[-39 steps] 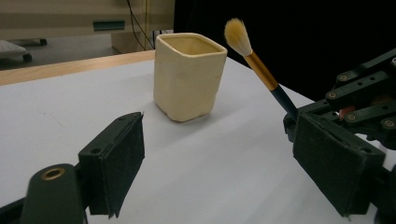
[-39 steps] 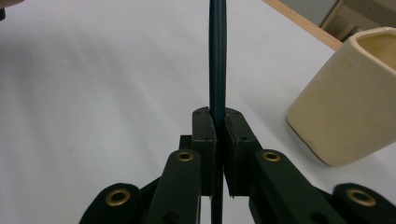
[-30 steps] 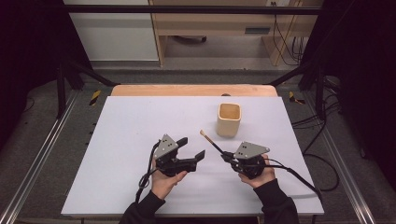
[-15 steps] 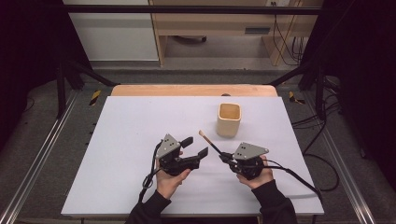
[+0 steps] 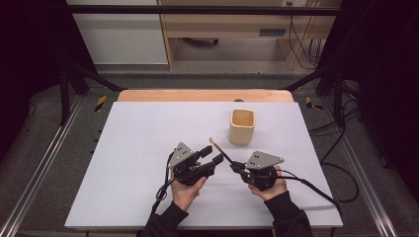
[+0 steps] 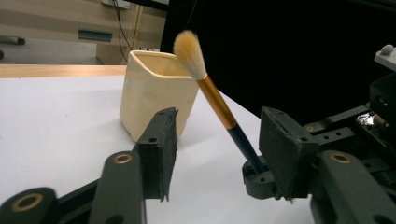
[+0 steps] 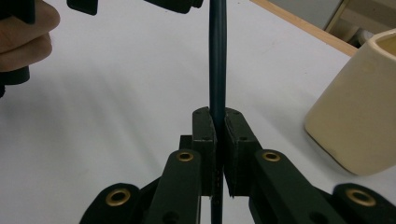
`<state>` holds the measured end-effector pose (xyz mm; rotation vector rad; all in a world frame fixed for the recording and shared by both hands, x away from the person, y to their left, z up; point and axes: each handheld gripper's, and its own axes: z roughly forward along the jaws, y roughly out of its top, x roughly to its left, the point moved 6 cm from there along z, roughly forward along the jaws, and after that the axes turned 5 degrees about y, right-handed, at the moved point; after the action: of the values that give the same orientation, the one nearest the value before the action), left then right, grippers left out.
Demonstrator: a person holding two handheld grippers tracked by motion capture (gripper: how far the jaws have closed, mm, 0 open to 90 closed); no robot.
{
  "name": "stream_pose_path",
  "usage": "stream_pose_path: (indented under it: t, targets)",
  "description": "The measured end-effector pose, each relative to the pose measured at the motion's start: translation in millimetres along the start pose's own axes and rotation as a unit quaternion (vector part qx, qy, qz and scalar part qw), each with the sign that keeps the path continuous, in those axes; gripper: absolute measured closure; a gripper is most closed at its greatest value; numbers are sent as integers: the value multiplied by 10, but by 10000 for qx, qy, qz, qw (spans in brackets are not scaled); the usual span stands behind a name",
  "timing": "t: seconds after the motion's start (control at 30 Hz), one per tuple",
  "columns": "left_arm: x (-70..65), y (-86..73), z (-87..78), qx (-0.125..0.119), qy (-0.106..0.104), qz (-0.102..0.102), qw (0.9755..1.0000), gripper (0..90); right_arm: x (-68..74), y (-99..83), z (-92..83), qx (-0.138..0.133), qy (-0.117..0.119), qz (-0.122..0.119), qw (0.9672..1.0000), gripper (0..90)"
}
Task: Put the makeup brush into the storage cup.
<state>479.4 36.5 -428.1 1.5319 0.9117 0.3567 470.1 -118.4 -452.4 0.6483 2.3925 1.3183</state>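
A makeup brush [image 5: 221,150] with a dark handle, gold ferrule and cream bristles slants up and to the left from my right gripper [image 5: 236,167], which is shut on the end of its handle [image 7: 217,56]. The handle runs up between the closed pads of this gripper [image 7: 218,119]. My left gripper [image 5: 211,155] faces the brush from the left. Its jaws have just been closing, and the brush [image 6: 215,100] stands between them with a gap on each side. A cream square cup [image 5: 242,126] sits upright just behind the brush.
The white table top [image 5: 138,138] spreads wide to the left and toward the back. A wooden strip [image 5: 197,95] runs along its far edge. Cables trail from both grippers toward the table's front edge. The cup [image 7: 359,107] stands close at the right of my right gripper.
The left gripper's jaws have drawn closer together around the brush. The right gripper and the brush have kept still.
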Motion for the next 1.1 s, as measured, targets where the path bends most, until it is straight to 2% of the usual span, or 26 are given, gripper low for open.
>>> stream_pose_path:
  t: [0.4, 0.63, 1.1]
  targets:
    - [-29, -8, 34, -125, 36, -260, 9996, 611, 25, 7, 36, -127, 64, 139, 9998, 847]
    - [-21, -11, 58, -134, 35, -443, 9989, 653, 32, 9, 36, -156, 60, 151, 9997, 847]
    - [-36, -10, 71, -165, 16, -560, 9983, 741, 49, -3, 61, -140, 112, 176, 9997, 847]
